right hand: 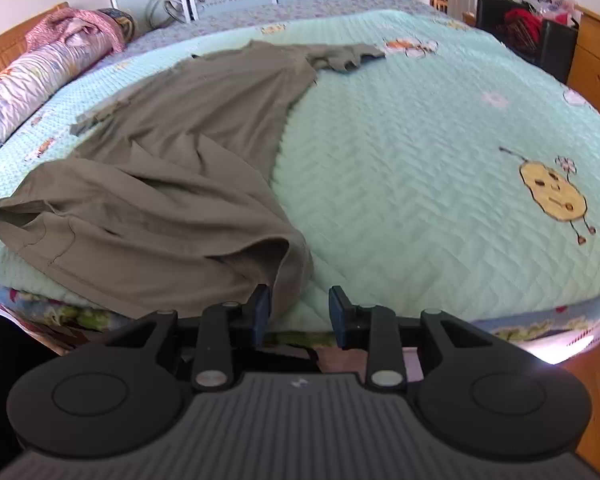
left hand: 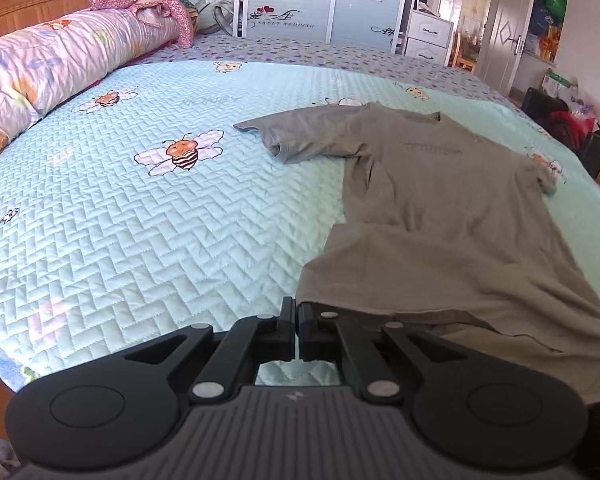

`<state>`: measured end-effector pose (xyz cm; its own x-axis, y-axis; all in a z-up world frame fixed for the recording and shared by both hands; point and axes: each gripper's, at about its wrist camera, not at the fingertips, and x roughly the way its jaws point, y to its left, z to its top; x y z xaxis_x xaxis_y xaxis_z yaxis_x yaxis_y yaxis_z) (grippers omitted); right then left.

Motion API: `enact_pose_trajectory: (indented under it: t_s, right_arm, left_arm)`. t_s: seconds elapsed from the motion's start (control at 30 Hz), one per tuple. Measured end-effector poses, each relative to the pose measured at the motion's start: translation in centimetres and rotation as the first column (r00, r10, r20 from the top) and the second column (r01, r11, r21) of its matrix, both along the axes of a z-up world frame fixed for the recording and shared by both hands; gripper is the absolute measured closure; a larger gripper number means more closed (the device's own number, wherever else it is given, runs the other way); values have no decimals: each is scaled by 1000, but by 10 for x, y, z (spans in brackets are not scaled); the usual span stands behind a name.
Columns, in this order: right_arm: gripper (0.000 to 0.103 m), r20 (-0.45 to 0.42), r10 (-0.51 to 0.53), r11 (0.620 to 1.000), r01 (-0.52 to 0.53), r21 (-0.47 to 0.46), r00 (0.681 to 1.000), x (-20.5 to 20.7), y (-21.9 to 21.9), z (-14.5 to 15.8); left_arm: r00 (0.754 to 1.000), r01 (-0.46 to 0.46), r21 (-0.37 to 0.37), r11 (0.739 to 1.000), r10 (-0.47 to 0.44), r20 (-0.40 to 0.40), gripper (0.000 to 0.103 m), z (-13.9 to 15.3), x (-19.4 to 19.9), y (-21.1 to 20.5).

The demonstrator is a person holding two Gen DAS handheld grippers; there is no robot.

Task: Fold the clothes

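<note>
Nearby, T-shirt [left hand: 440, 200] hem (rumpled), beside jaws

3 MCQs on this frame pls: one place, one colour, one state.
1. Where does the T-shirt lie?
A. on the bed quilt
B. on the floor
C. on a chair

2. What colour is the T-shirt?
A. red
B. grey-green
C. white

3. How do the jaws of the left hand-held gripper stand?
A. wide open
B. closed together
C. out of view

Answers:
1 A: the shirt is spread over the bee-print quilt.
2 B: its fabric is a dull grey-green in both views.
3 B: the two fingers meet with barely a slit, next to the shirt's hem corner.
</note>
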<state>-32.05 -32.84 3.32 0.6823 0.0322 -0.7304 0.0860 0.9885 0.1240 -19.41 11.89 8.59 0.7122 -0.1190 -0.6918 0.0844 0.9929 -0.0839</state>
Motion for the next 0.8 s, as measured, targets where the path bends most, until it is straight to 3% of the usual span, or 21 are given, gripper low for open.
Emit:
enact_pose_trajectory:
  t_s: [0.17, 0.3, 0.37, 0.4, 0.5, 0.57, 0.67, 0.8]
  right_arm:
    - [68, -6, 25, 999, -26, -41, 1000, 11, 13, -5]
    - [68, 5, -34, 998, 34, -54, 999, 13, 9, -9]
    - [78, -12, -43, 999, 43, -12, 999, 18, 3, -15]
    - [97, -35, -42, 999, 43, 18, 999, 21, -1, -20]
    - [101, -21, -63, 994, 65, 87, 998, 20, -6, -17]
    - [101, 43, -81, 990, 75, 116, 996, 19, -10, 0]
    - [101, 192, -114, 988, 91, 126, 975, 24, -23, 46]
    - [101, 401, -176, 961, 68, 270, 899, 25, -51, 125]
  left_arm:
    - [1000, 16, 2, 1000, -16, -18, 103, 1, -1, -1]
    - [999, 8, 8, 1000, -8, -34, 103, -3, -1, -1]
    - [1000, 11, 18, 1000, -11, -25, 103, -2, 2, -3]
    - [1000, 13, 22, 1000, -12, -20, 103, -1, 4, -5]
    - [1000, 22, 20, 1000, -22, -4, 103, 7, 12, -11]
    - [999, 29, -1, 1000, -29, 30, 103, 24, 17, -14]
    - [988, 41, -23, 999, -37, 150, 103, 75, 26, -19]
    - [935, 44, -137, 990, 7, 355, 103, 170, 15, -10]
